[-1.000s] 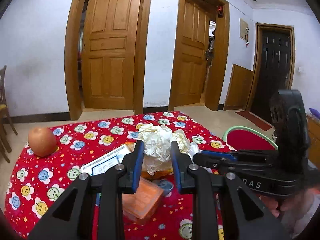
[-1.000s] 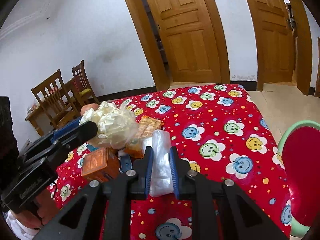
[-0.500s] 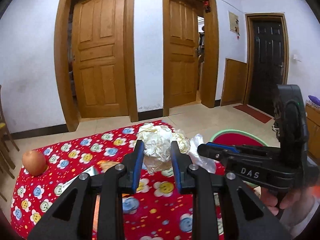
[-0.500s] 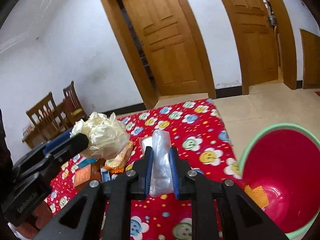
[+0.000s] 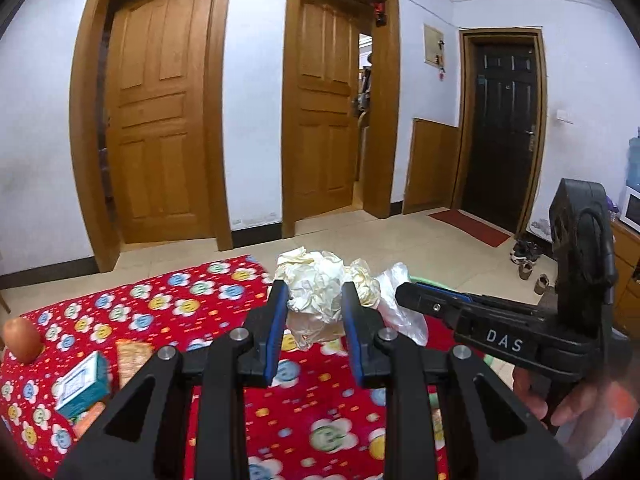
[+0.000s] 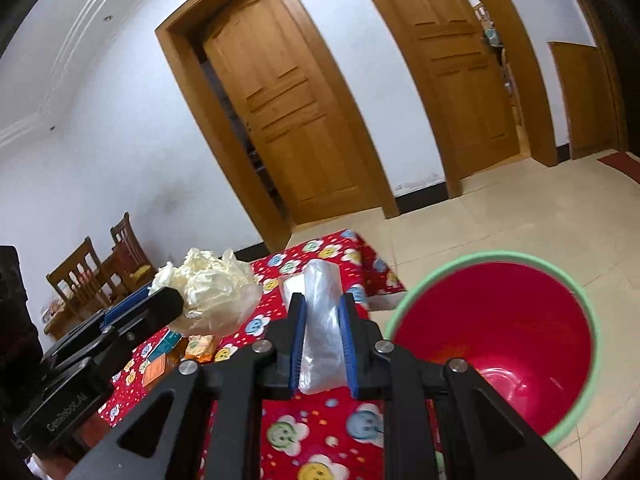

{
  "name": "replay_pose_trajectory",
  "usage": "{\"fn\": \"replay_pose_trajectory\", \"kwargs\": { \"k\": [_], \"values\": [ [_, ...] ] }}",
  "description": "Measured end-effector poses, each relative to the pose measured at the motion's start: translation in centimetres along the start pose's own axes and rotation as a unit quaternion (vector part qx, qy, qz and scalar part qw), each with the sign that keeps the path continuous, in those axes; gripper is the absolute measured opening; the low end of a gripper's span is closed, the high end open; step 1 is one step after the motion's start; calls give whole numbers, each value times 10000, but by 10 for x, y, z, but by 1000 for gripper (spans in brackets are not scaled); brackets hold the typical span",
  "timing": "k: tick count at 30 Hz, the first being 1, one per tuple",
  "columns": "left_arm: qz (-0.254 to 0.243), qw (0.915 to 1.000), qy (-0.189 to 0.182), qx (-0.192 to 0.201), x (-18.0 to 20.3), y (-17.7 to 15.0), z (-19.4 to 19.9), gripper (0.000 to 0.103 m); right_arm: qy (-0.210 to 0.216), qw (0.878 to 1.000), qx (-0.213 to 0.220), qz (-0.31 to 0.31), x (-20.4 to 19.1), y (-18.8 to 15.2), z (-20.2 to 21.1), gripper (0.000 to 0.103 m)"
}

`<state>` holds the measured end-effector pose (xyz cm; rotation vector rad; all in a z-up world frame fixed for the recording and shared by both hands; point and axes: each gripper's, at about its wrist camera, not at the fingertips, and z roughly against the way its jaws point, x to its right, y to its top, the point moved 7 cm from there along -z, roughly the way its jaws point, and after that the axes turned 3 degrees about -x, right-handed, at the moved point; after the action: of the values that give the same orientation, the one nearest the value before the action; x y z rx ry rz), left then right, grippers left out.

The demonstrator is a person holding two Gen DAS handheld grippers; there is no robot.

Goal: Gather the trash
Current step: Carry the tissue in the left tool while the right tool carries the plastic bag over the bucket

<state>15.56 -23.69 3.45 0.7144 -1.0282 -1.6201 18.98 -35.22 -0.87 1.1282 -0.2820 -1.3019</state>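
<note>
Red flowered table [image 5: 168, 312] bears apple [image 5: 21, 339], boxes [image 5: 82, 385].

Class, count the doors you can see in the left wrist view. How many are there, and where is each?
3: a wooden door at left, a second wooden door mid-frame, and a dark door at right. Others may be out of view.

Black left tool [image 5: 315, 328] with blue pads, silver screws; right tool [image 6: 323, 344] alike.

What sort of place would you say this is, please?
Most likely a room in a home: wooden doors, a dark entrance door with shoes beside it, dining chairs, and a table under a flowered red cloth.
</note>
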Motion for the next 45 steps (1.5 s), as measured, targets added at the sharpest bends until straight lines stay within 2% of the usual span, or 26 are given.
{"fn": "replay_pose_trajectory", "kwargs": {
  "k": [8,16,20,24,29,33,39,45],
  "values": [
    [51,9995,-268,-180,40,-6,-26,27,-383,9989,70,-255,46,-4,23,19],
    [115,9969,-567,-540,72,-19,-68,27,-692,9968,71,-406,88,-12,42,19],
    [19,9968,-503,-616,83,-26,-82,27,-820,9948,67,-591,112,-15,49,19],
    [270,9954,-615,-680,85,-37,-92,27,-889,9933,82,-736,129,-15,52,19],
    [530,9927,-738,-787,84,-43,-103,27,-957,9914,0,-888,137,-19,50,19],
    [450,9922,-809,-838,88,-44,-105,27,-1003,9910,-98,-883,135,-20,40,19],
    [343,9949,-623,-715,90,-44,-98,27,-1051,9908,-206,-826,129,-24,30,20],
    [387,9922,-637,-998,90,-50,-104,29,-1029,9912,-212,-805,125,-22,29,20]
  ]
}}
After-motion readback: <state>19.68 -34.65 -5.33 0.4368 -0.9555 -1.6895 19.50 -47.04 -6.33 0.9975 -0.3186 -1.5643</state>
